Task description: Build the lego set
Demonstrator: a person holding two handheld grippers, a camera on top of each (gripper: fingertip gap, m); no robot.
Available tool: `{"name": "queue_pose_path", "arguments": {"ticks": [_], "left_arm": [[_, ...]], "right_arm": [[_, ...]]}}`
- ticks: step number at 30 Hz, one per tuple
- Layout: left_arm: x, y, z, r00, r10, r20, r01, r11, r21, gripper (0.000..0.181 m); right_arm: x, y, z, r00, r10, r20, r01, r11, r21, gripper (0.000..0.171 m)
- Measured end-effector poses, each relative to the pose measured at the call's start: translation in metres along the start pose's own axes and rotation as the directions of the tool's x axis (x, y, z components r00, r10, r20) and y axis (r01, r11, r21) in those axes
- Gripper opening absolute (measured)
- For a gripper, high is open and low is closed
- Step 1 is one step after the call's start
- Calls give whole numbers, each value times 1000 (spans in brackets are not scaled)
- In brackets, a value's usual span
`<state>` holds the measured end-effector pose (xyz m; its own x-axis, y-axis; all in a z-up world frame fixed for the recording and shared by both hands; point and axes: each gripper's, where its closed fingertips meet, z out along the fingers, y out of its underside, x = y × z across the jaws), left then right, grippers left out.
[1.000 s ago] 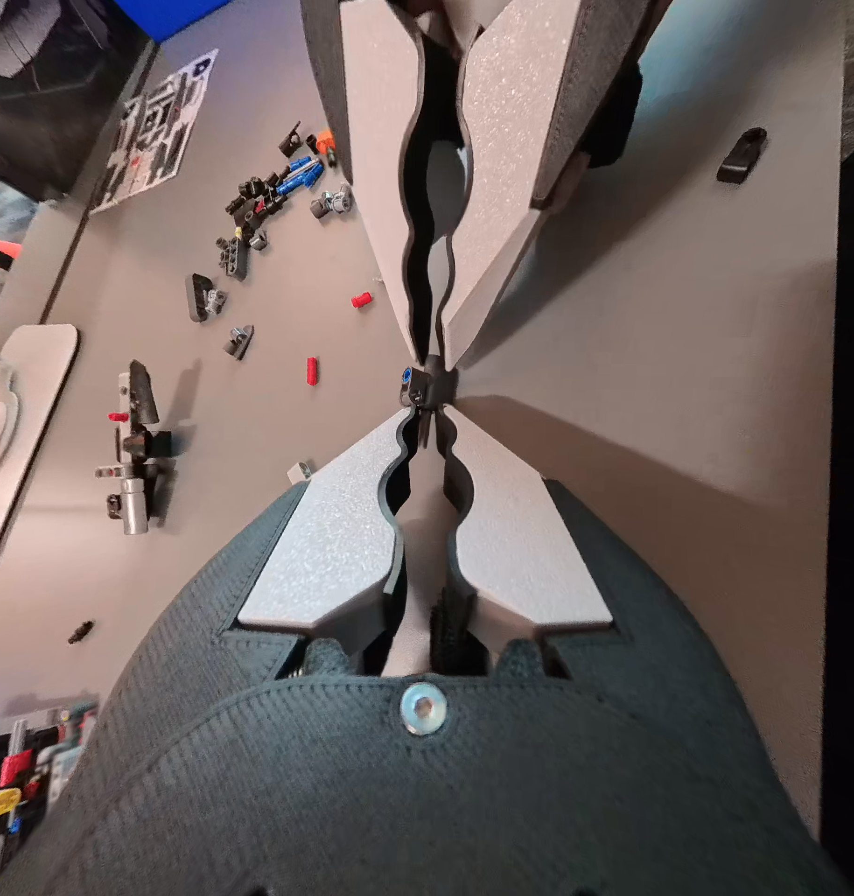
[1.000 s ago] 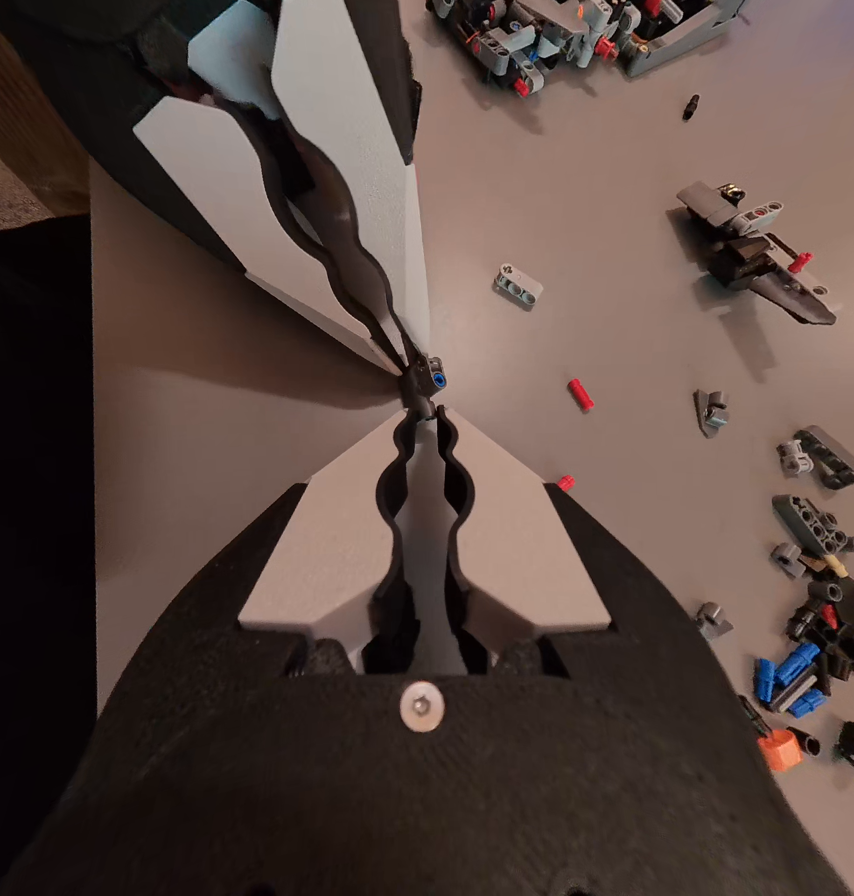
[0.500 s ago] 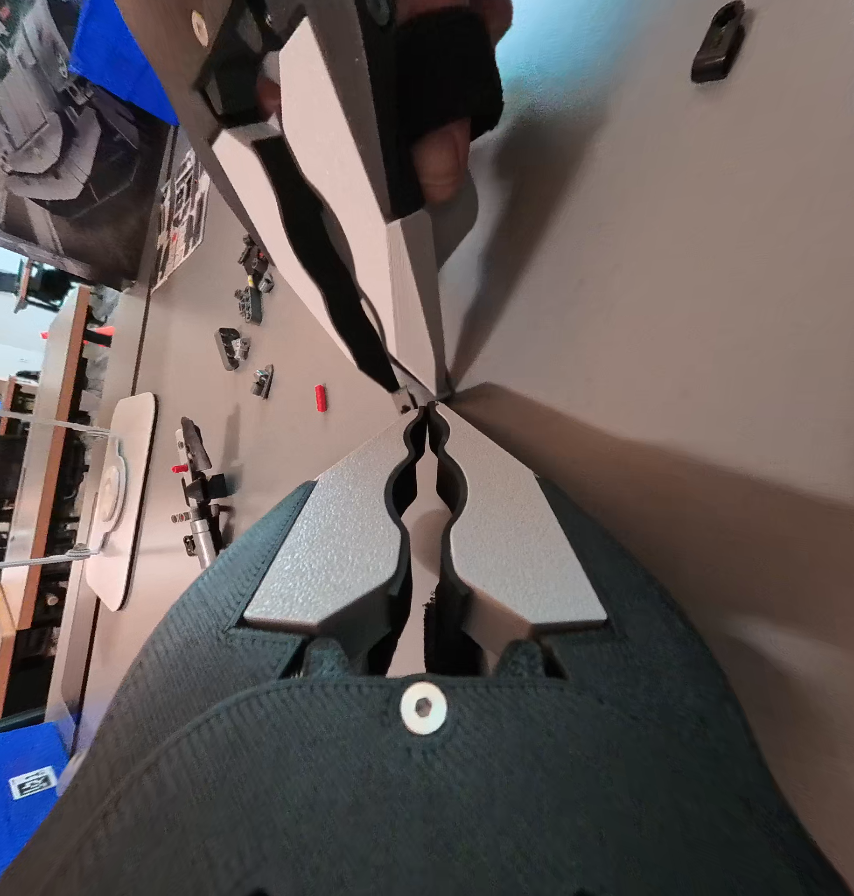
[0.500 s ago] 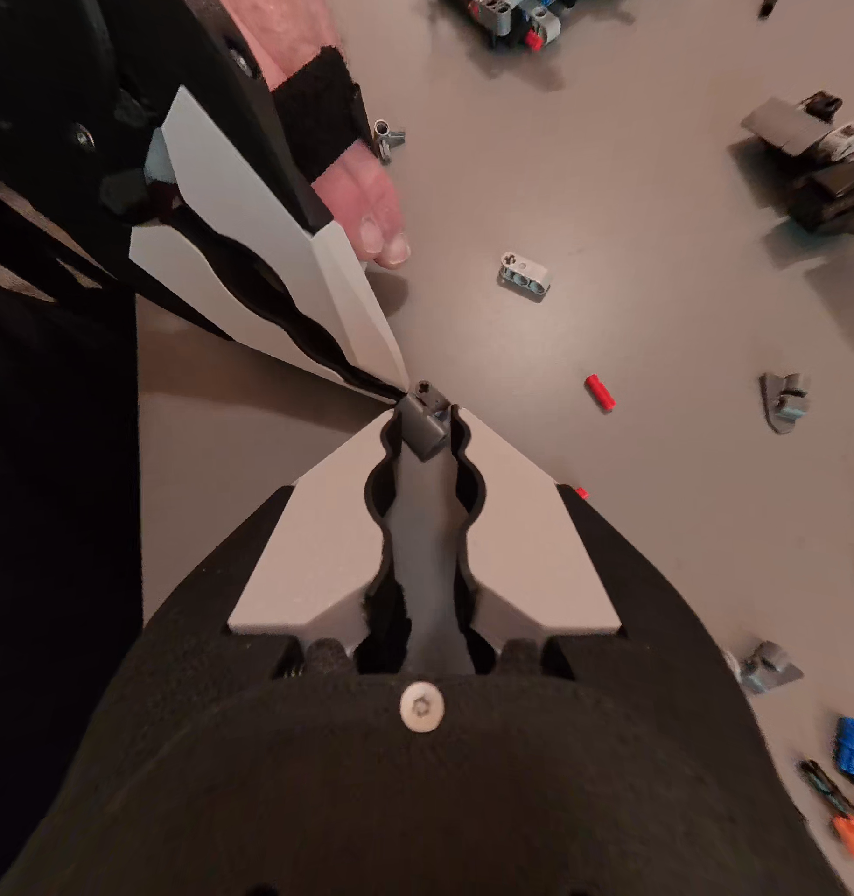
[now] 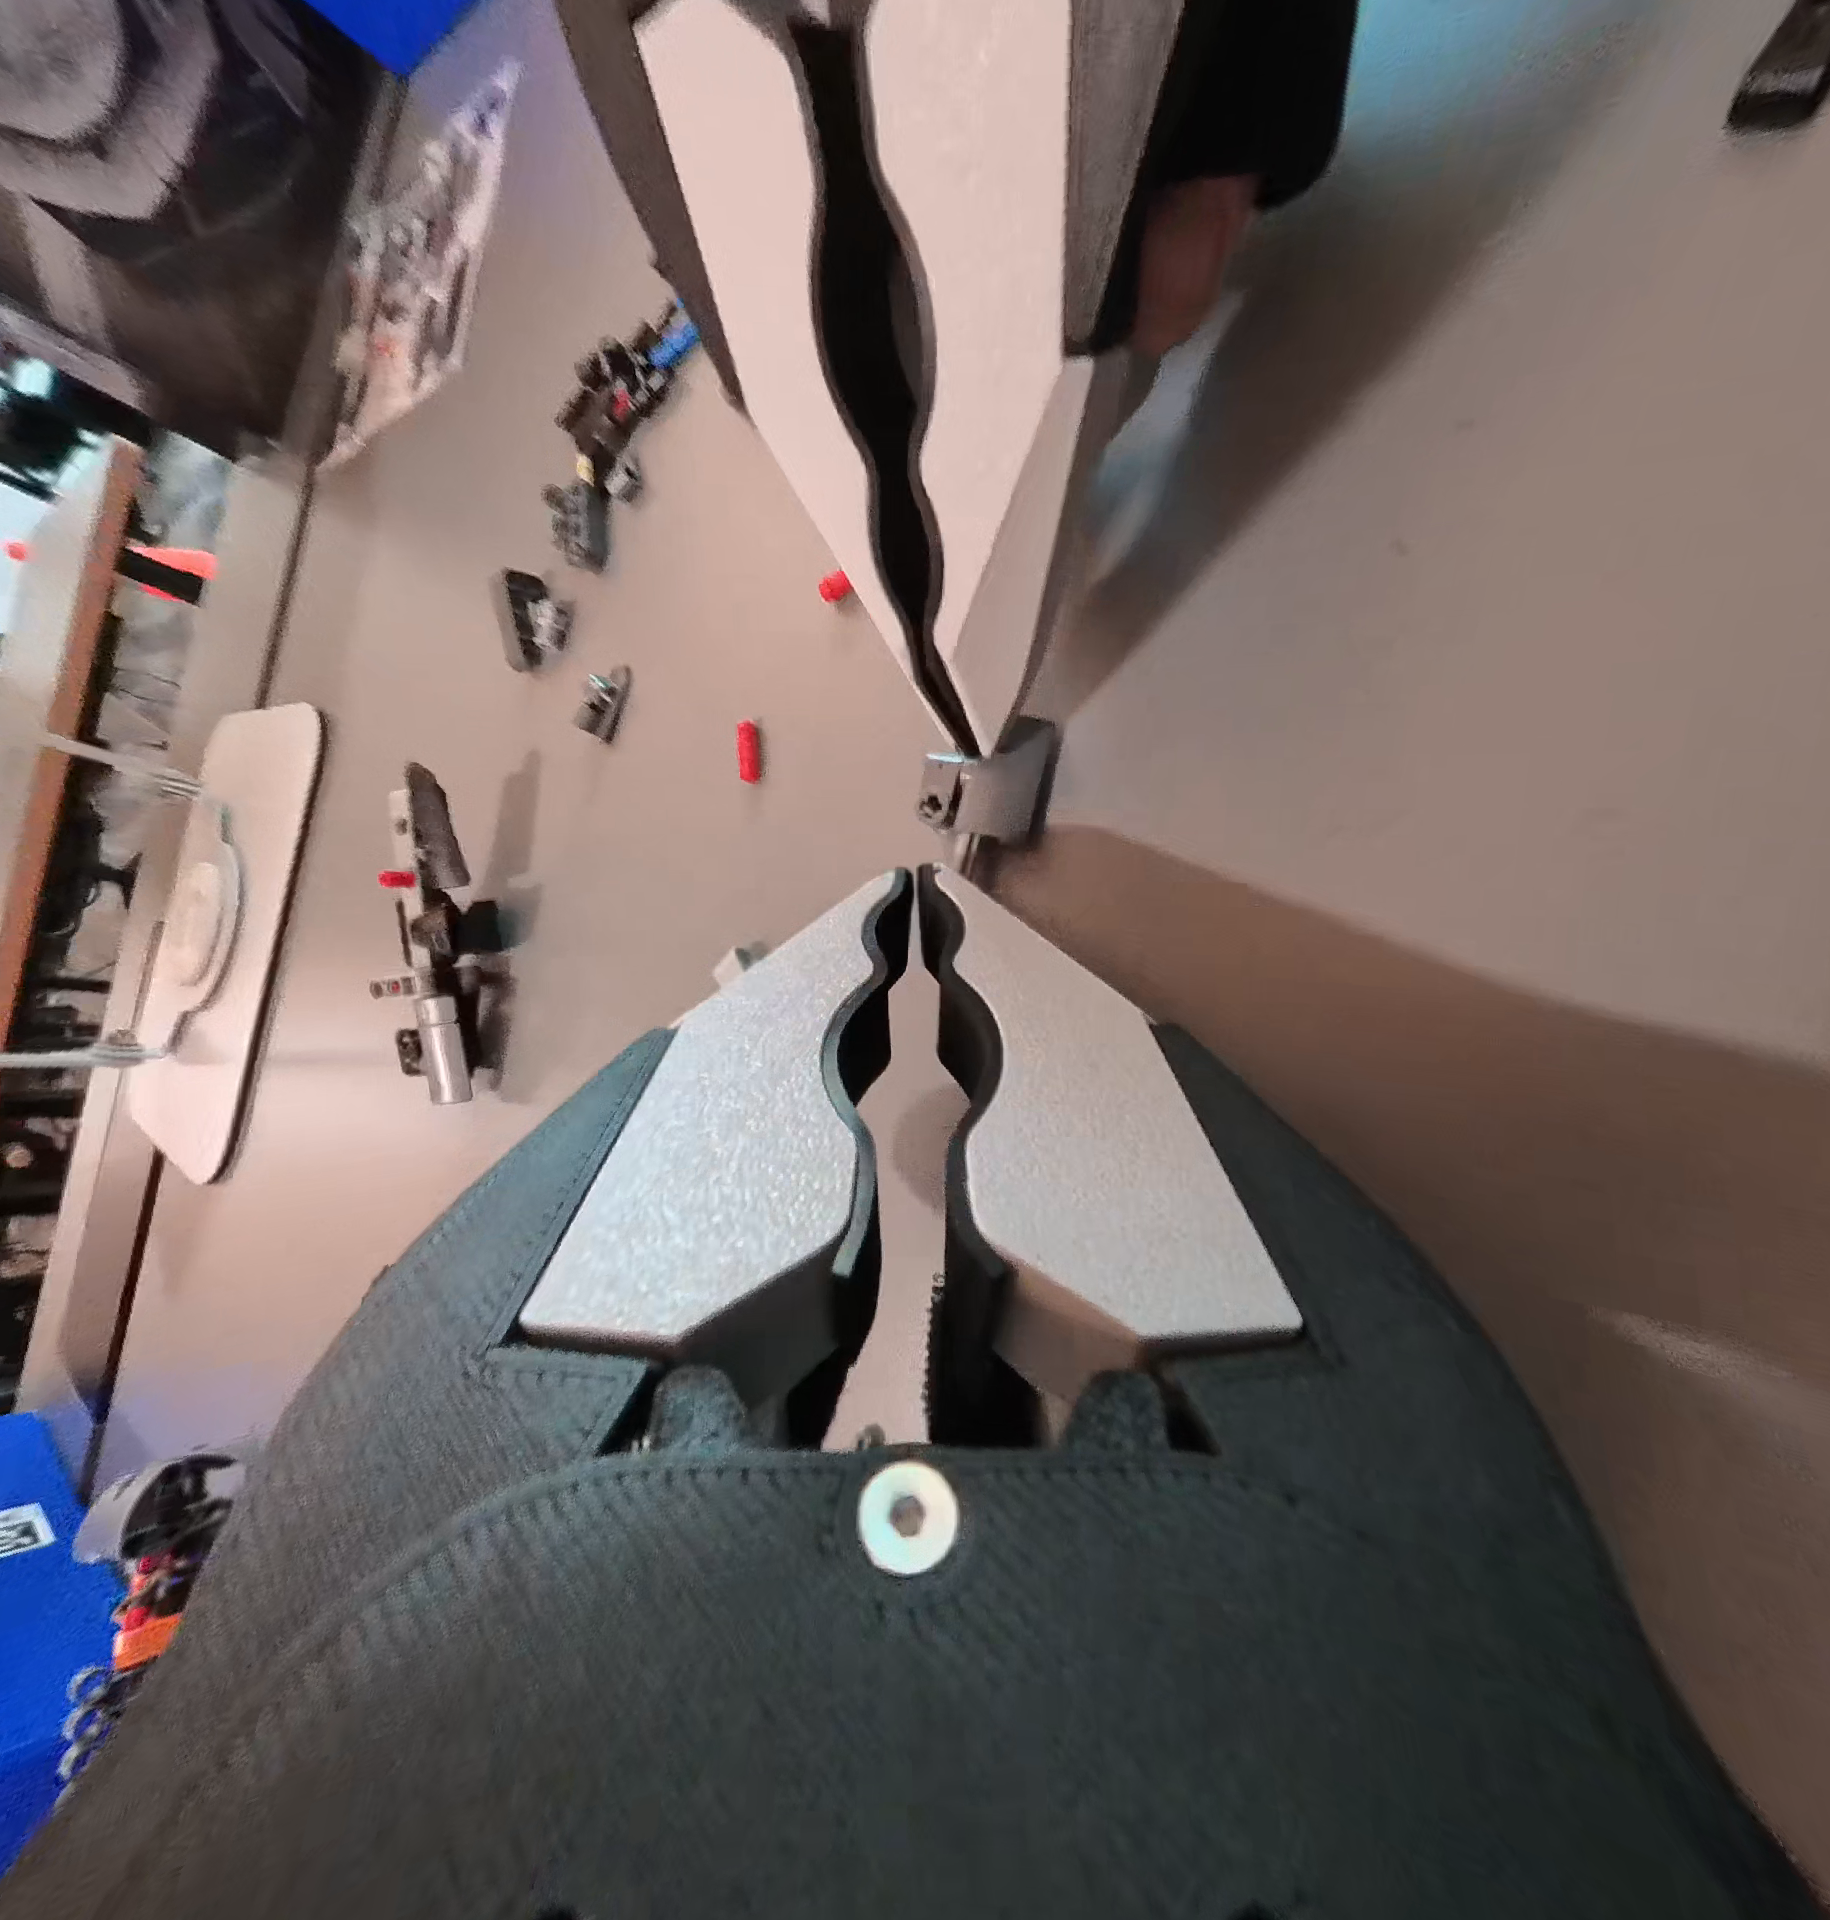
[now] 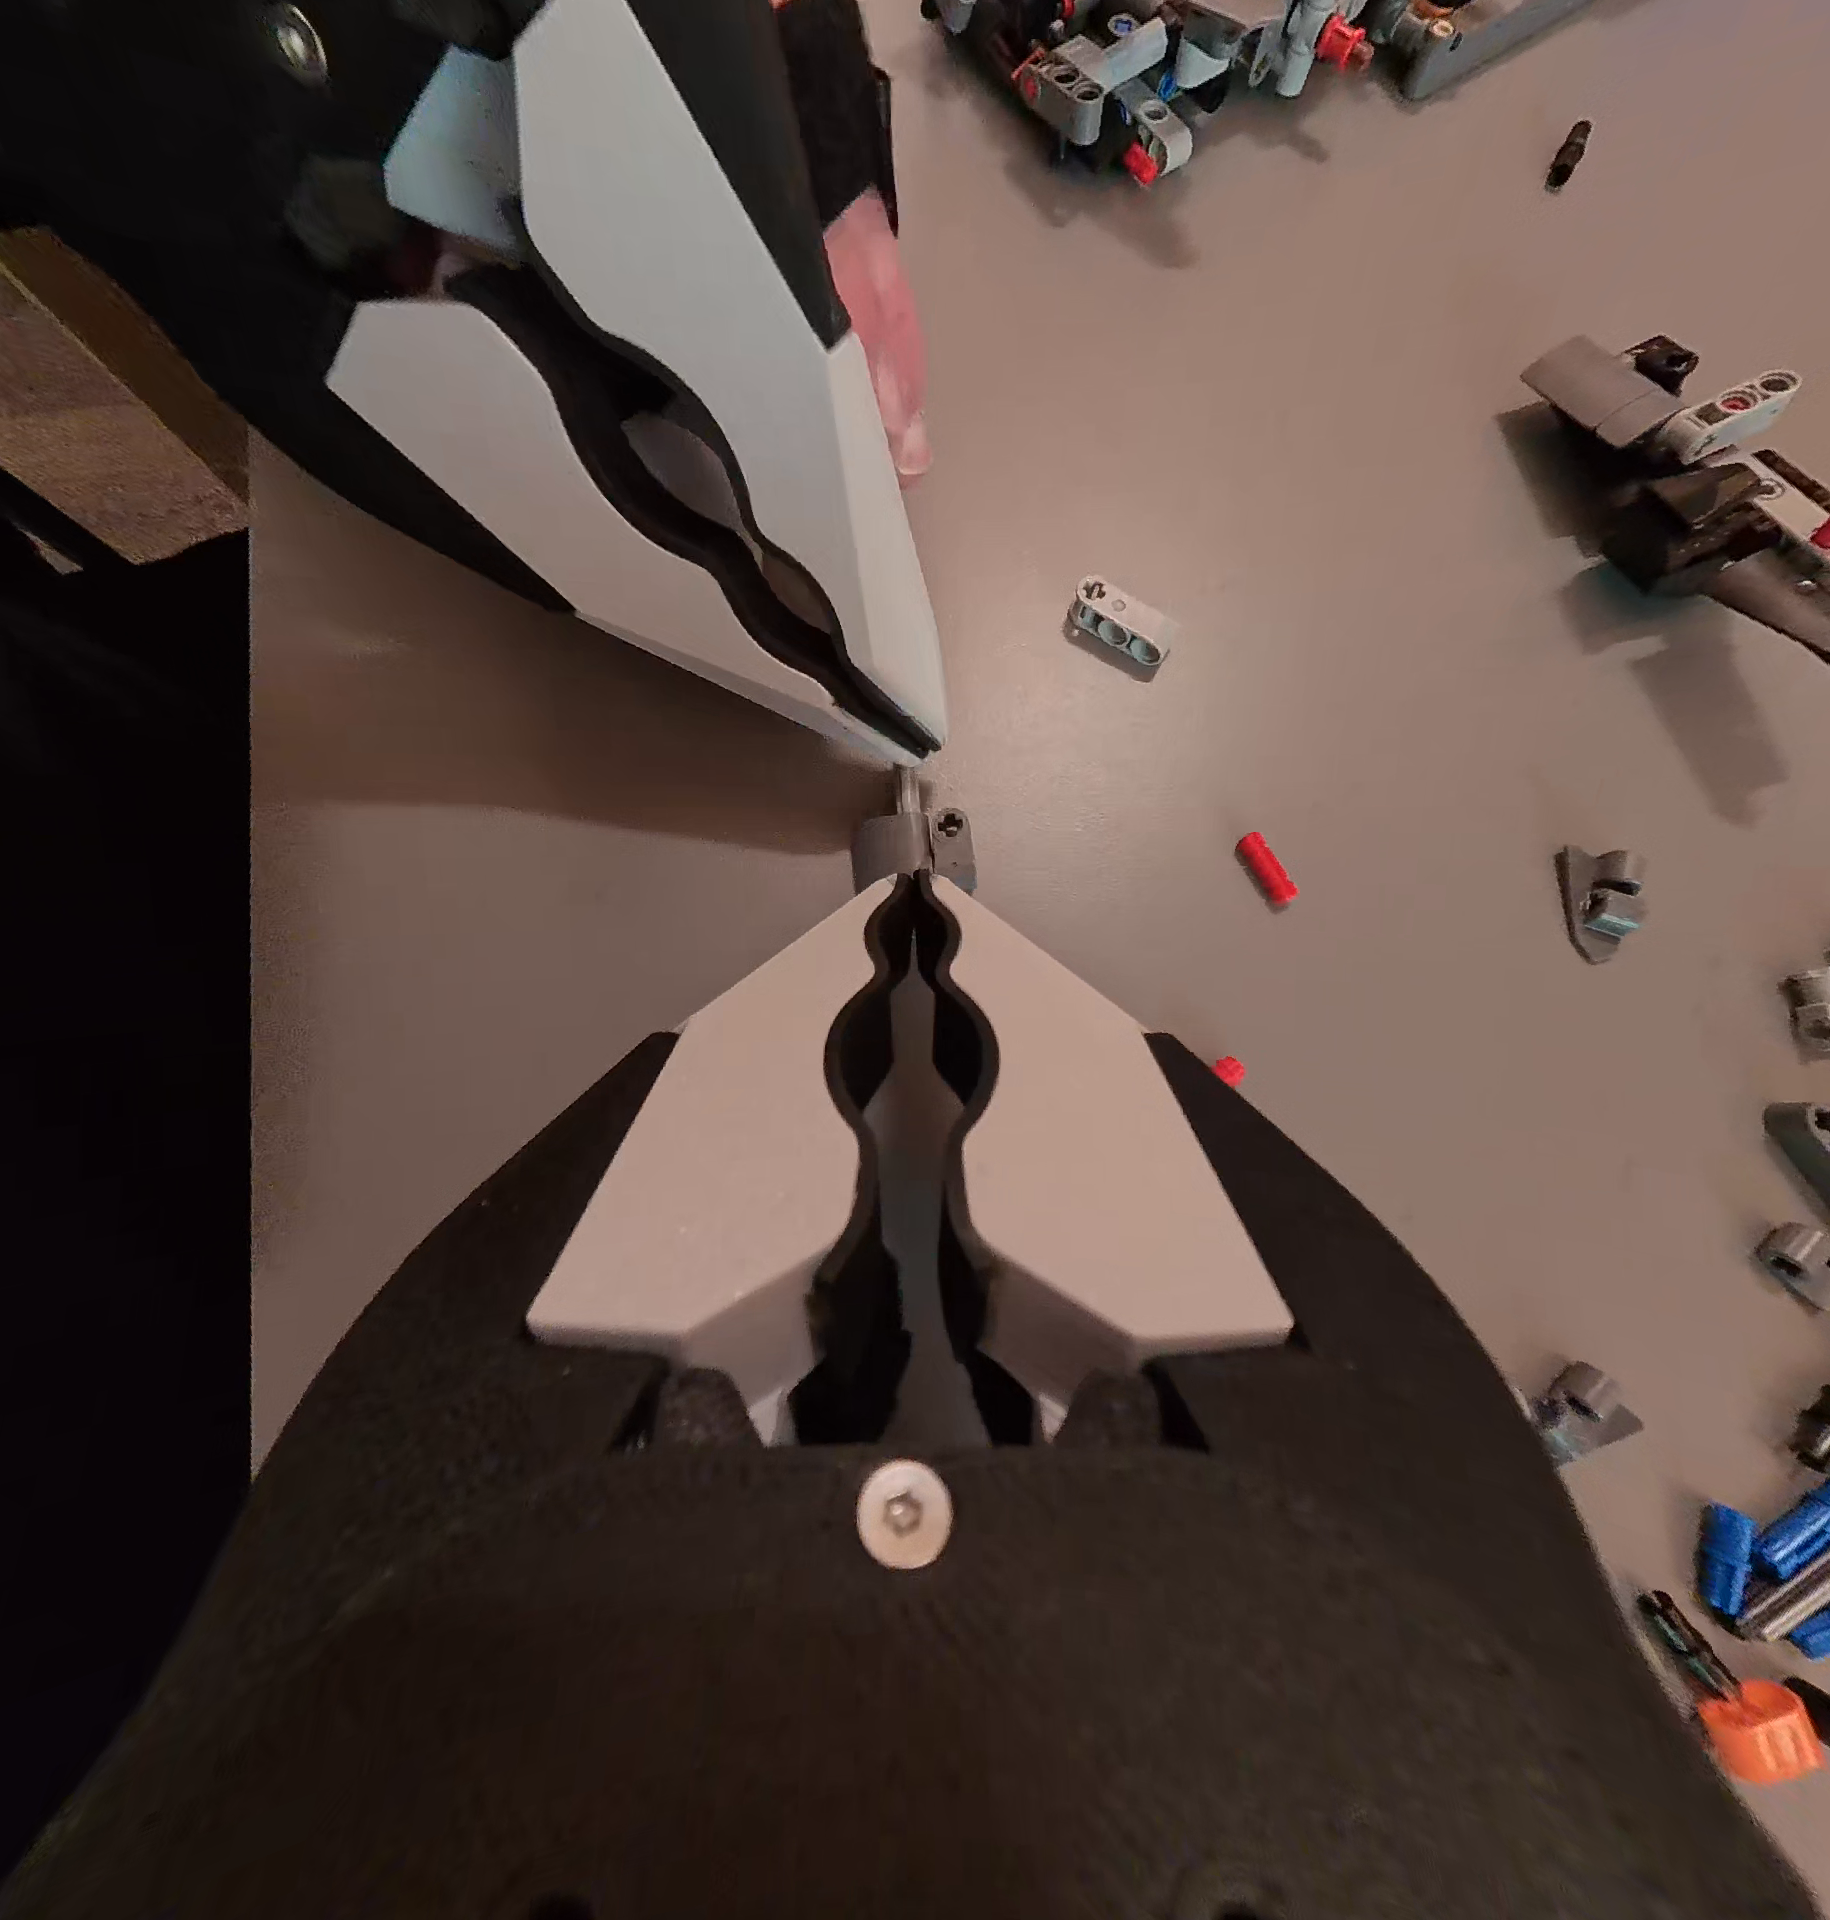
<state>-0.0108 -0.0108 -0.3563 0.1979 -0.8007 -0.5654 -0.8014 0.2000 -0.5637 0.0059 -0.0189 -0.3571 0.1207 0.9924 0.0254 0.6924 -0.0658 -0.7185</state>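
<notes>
Pinching a small grey connector piece (image 6: 913, 844) at their tips, the right gripper (image 6: 916, 883) jaws are clamped; the left gripper (image 5: 916, 878) jaws sit together just short of it, gripping nothing visible.

A grey bench (image 5: 1410, 623) fills both views. In the left wrist view, a pale flat board (image 5: 236, 935) lies at 9 o'clock, a dark box (image 5: 163, 187) stands at 11 o'clock, and a blue bin (image 5: 7, 1507) sits at 8 o'clock.
</notes>
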Motion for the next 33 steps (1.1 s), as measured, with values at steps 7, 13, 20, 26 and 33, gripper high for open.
{"name": "queue_pose_path", "arguments": {"ticks": [7,13,20,26,33], "left_arm": [[0,-3,-5,995,-20,-96,20,1000,7,1],[14,0,-4,969,-91,-229,88,996,-23,18],[13,0,5,954,-133,-270,136,991,-10,3],[5,-2,6,990,-10,-140,13,1000,24,2],[-24,-31,-9,984,171,44,-174,980,100,2]], "right_arm": [[0,0,0,1000,17,4,-17,1000,13,0],[0,0,0,1000,18,15,-18,1000,19,0],[0,0,0,999,37,30,-38,999,34,0],[11,-3,-8,996,85,5,-85,994,66,4],[27,-30,-46,985,164,48,-170,966,194,19]]}}
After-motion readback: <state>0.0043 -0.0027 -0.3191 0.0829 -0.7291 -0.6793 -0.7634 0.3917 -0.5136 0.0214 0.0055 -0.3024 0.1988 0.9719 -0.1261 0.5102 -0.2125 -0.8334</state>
